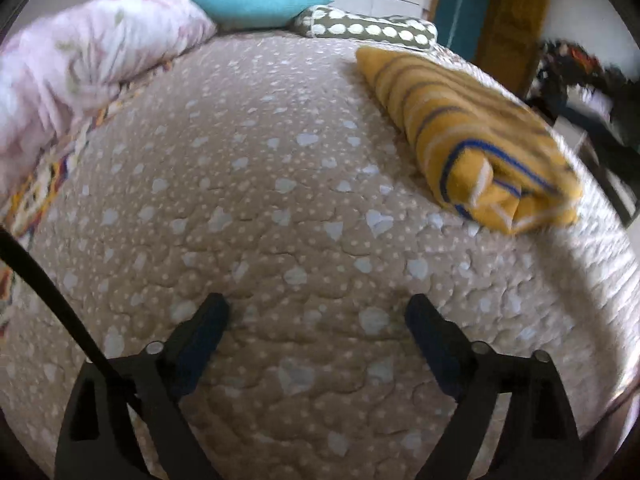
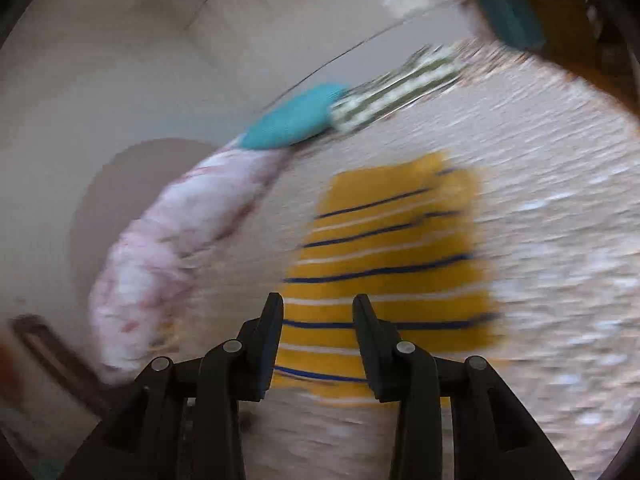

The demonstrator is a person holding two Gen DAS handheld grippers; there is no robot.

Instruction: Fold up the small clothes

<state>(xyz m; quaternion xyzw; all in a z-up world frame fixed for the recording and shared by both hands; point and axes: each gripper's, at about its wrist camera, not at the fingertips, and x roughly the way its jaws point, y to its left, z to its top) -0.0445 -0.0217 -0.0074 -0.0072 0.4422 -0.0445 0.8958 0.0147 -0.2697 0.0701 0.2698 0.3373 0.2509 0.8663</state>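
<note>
A yellow garment with blue and white stripes lies folded into a thick bundle on the beige quilted bedspread, at the right of the left wrist view. My left gripper is open and empty, low over bare bedspread, well left of the garment. In the blurred right wrist view the same garment lies flat ahead. My right gripper is open and empty, its fingertips just above the garment's near edge.
A pink floral pillow, a teal pillow and a dotted olive pillow line the head of the bed. A teal and mustard hanging is behind. The bed's right edge drops to dark clutter.
</note>
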